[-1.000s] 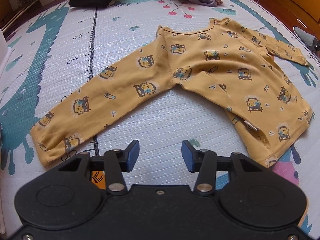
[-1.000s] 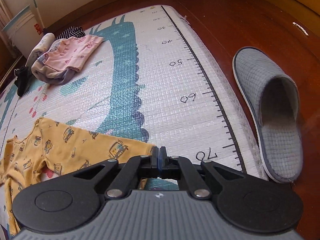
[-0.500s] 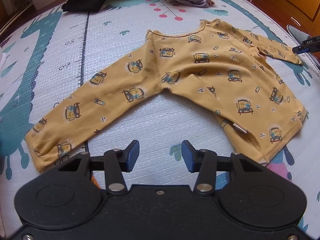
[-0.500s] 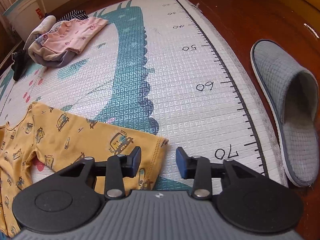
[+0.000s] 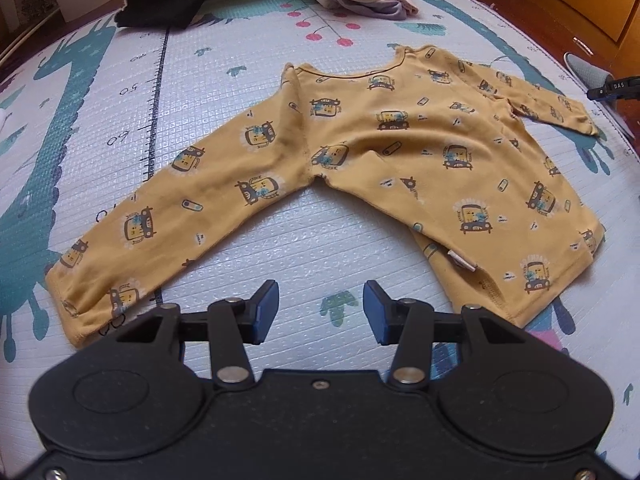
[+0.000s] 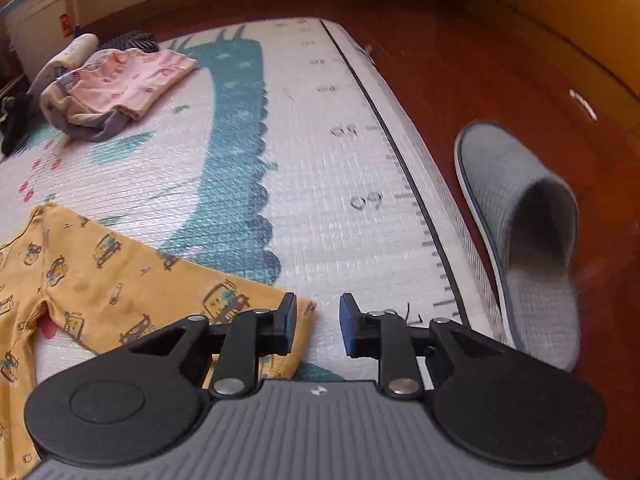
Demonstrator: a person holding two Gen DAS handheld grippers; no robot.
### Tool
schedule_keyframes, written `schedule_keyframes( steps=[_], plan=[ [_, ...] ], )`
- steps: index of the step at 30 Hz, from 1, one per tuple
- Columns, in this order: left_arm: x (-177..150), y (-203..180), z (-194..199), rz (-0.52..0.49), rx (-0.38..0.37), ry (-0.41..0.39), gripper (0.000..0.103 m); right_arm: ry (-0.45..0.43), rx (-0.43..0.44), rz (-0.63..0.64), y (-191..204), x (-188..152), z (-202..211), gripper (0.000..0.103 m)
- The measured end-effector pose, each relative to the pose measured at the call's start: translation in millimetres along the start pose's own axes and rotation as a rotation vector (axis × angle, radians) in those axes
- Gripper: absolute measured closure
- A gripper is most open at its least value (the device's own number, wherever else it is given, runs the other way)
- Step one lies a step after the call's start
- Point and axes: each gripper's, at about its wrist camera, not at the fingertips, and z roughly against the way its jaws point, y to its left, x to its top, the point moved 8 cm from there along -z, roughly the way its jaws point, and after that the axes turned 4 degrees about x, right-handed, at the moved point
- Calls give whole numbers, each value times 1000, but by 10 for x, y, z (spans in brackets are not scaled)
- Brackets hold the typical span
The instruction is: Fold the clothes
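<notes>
Two grippers, both spread wide and empty, as we see the yellow car-print long-sleeved shirt (image 5: 400, 160) flat on the mat ahead of our left gripper (image 5: 320, 312), one cuff just beside our right gripper (image 6: 318, 330).

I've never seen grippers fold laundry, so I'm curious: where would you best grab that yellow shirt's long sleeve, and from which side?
Probably at the cuff of the sleeve stretched toward the left gripper. The yellow shirt lies flat on the mat, so only an edge offers something to pinch. The cuff is the free end nearest the open jaws; coming low from the cuff's end, one finger could slip under the fabric.
</notes>
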Motion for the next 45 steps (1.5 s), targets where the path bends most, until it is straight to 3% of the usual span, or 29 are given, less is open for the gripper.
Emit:
schedule_keyframes(
  steps=[2, 4, 8, 11, 16, 21, 25, 27, 29, 32, 36, 39, 45],
  plan=[
    [18, -60, 32, 16, -40, -8, 58, -26, 51, 123, 276, 28, 122, 77],
    [36, -122, 64, 33, -81, -16, 58, 0, 156, 202, 639, -96, 195, 76],
    [48, -337, 108, 86, -195, -4, 58, 158, 369, 264, 1370, -577, 266, 76],
    [-55, -611, 152, 19, -256, 2, 58, 266, 472, 315, 1811, -925, 358, 76],
    [-303, -980, 167, -141, -284, 13, 58, 391, 495, 273, 1965, -1274, 478, 76],
    [-403, -1158, 115, -259, -245, -3, 58, 397, 504, 165, 1901, -1294, 463, 74],
    [-447, -1219, -15, -335, -178, 10, 58, 400, 522, 190, 1966, -1331, 464, 75],
    [-470, -1224, -71, -355, -153, 17, 59, 398, 525, 187, 1981, -1343, 464, 81],
    [-456, -1222, -71, -345, -161, 18, 60, 395, 532, 187, 2000, -1354, 457, 96],
    [-419, -1129, -83, -262, -174, 31, 70, 390, 544, 181, 1997, -1356, 457, 98],
    [-369, -1006, -99, -152, -191, 48, 92, 387, 545, 162, 1955, -1330, 464, 98],
    [-330, -888, -91, -46, -217, 55, 96, 385, 548, 137, 1890, -1298, 487, 99],
    [-453, -435, 63, 302, -293, 64, 96, 382, 555, 87, 1760, -1231, 534, 99]
  ],
)
